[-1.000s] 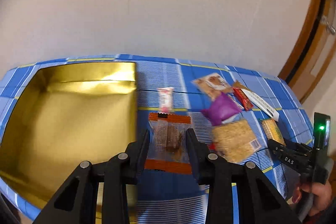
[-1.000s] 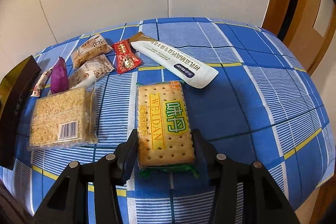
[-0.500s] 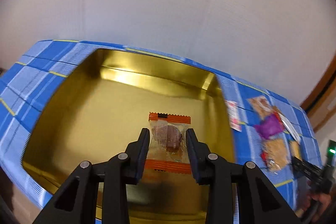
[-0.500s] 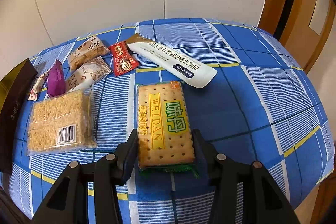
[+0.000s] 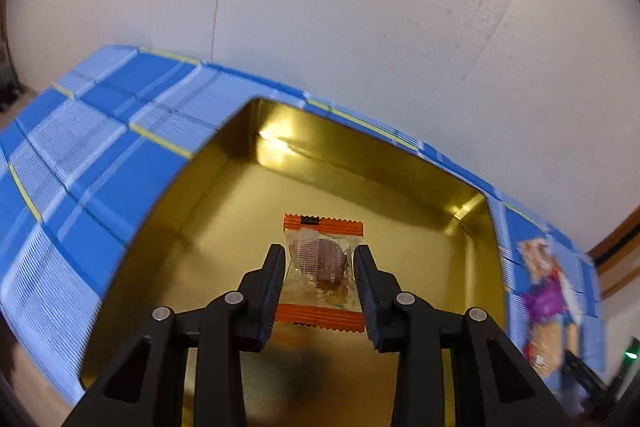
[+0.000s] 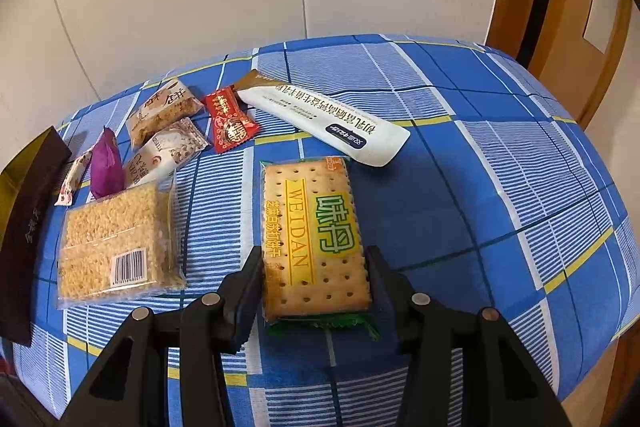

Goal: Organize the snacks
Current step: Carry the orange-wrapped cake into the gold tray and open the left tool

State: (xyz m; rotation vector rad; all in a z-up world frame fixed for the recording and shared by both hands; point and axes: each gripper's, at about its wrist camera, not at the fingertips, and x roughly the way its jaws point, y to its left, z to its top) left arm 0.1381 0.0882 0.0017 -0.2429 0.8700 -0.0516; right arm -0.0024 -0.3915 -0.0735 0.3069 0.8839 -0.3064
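My left gripper (image 5: 320,267) is shut on a clear snack packet with orange ends (image 5: 322,269), holding it in the air over the inside of the gold tin (image 5: 400,187). In the right wrist view my right gripper (image 6: 314,279) is shut on the near end of a yellow and green cracker pack (image 6: 314,235) that lies on the blue checked cloth (image 6: 480,187). The tin's dark outer side (image 6: 32,211) shows at the left edge of that view.
Loose snacks lie left and beyond the cracker pack: a rice-cake block (image 6: 116,239), a purple packet (image 6: 106,167), two beige packets (image 6: 164,115), a red sweet (image 6: 230,127) and a long white tube pack (image 6: 328,121). A wooden chair (image 6: 560,7) stands at the back right.
My left gripper has carried the orange-ended packet leftwards from the cloth beside the tin to over the tin's inside, rolling as it went. The right gripper and cracker pack have barely shifted.
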